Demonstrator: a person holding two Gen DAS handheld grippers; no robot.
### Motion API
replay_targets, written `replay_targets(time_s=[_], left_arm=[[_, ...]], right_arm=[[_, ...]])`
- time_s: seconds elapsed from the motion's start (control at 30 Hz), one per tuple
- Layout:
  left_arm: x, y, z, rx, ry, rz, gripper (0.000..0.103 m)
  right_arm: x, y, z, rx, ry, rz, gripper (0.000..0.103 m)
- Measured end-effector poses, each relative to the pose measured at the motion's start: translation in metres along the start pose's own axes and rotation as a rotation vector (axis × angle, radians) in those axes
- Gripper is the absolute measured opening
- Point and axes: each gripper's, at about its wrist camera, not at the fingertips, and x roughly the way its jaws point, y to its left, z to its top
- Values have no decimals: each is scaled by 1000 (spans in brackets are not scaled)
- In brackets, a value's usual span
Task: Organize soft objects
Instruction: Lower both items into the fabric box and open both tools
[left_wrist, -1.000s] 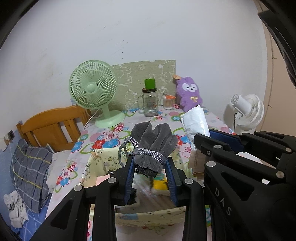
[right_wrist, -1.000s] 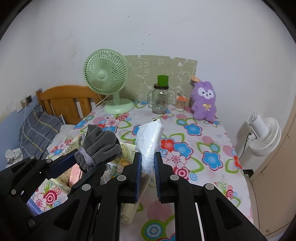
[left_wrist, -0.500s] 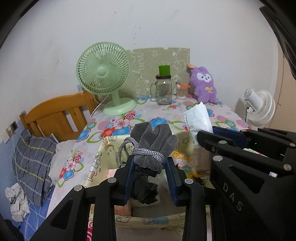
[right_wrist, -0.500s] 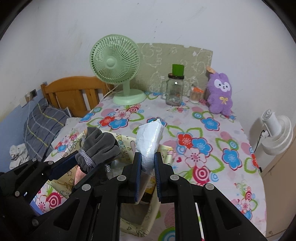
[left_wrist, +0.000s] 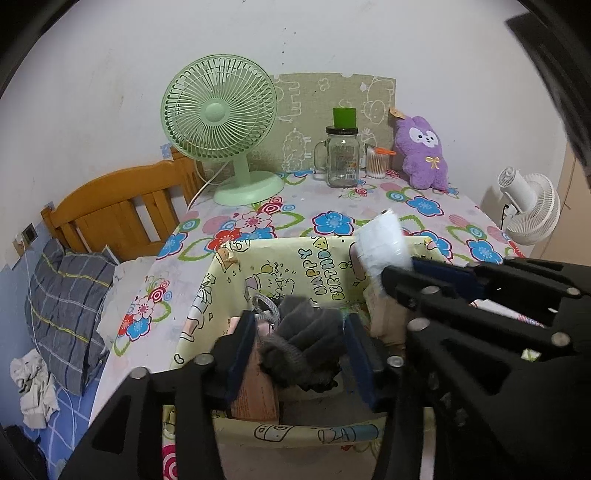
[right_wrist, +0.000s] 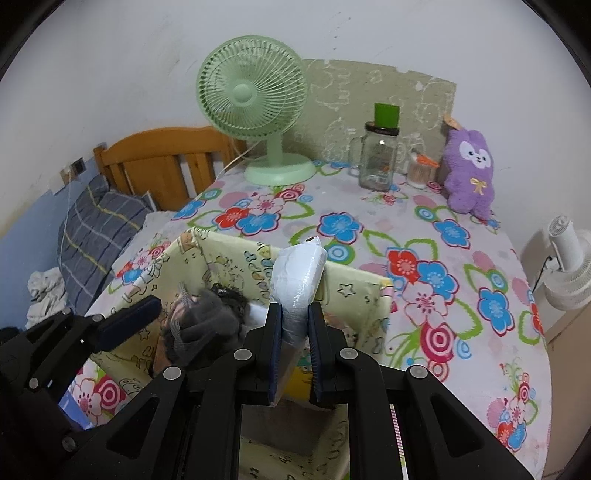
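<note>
Left wrist view: the left gripper (left_wrist: 301, 354) has just been spreading its jaws, and the grey gloves (left_wrist: 303, 343) sit loose between them inside the yellow fabric box (left_wrist: 295, 266) near the tabletop's (left_wrist: 369, 206) front edge. The right gripper (right_wrist: 295, 332), pressed together, pinches a white plastic packet (right_wrist: 297, 273) over the box's right side.
</note>
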Motion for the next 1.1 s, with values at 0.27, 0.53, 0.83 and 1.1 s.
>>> replay_targets(time_s=[0.27,0.53,0.83,1.1], left_arm=[[2,3,-1,-4,10,12,63],[-3,1,-3,4,5,6,76],[-18,-9,-1,21,-29,1,84],[-36,-24,1,43,-72,-2,94]], right_arm=[[4,5,1,-20,8,21,19],[0,4,-1,-25,-4,21,61],[-20,-2,-3,-21,-51,0,72],[-46,-16,-8,1,-96,-33,81]])
